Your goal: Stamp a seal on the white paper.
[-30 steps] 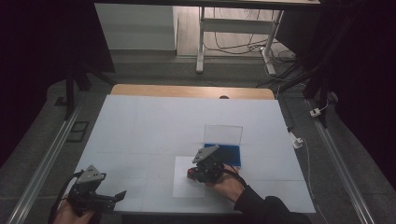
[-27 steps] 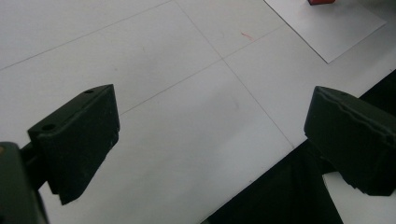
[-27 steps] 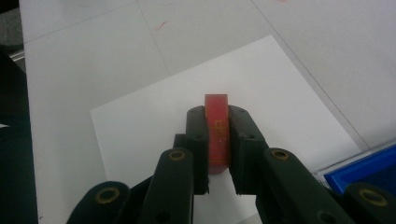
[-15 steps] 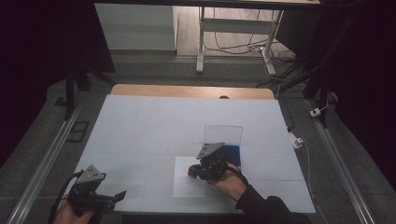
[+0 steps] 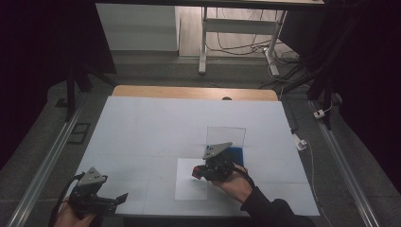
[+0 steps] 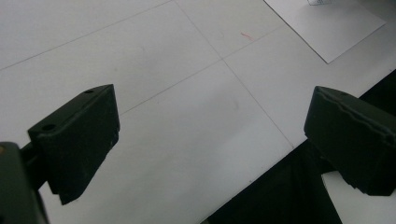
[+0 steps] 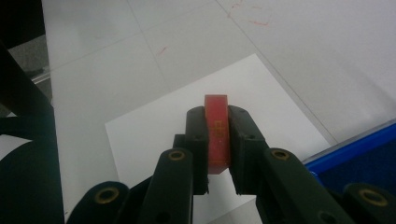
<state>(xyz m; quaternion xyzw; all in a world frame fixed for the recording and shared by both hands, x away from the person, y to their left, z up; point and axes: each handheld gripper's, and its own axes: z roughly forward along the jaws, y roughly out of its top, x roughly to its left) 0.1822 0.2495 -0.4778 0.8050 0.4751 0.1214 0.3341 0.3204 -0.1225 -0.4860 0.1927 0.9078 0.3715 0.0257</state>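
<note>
The right gripper (image 7: 217,140) has its two black jaws pinched flat against a small red rectangular block with faint yellow markings (image 7: 216,133), held upright on its narrow edge. From above, that gripper (image 5: 201,172) sits low at about five o'clock on the white tabletop (image 5: 156,127), over a white sheet of paper (image 5: 187,187) lying flat there. Just past it, toward one o'clock, stands a blue tray (image 5: 235,155) with a clear upright panel (image 5: 226,137) behind it; a blue corner of that tray (image 7: 359,154) shows at the right gripper view's four o'clock.

The left gripper (image 5: 113,198) rests at seven o'clock near the table's front edge, jaws spread wide with nothing between them (image 6: 210,135), only bare table and a far corner of the paper (image 6: 336,28).

The step looks to me like carrying or placing the red block by the sheet. To do it well, I'd keep the pinch square so the thin block doesn't twist, lower it until its bottom edge meets the surface flat, and only then ease the jaws apart, drawing straight back so neither pad drags it over. Whether the block touches the paper now, I can't tell.
</note>
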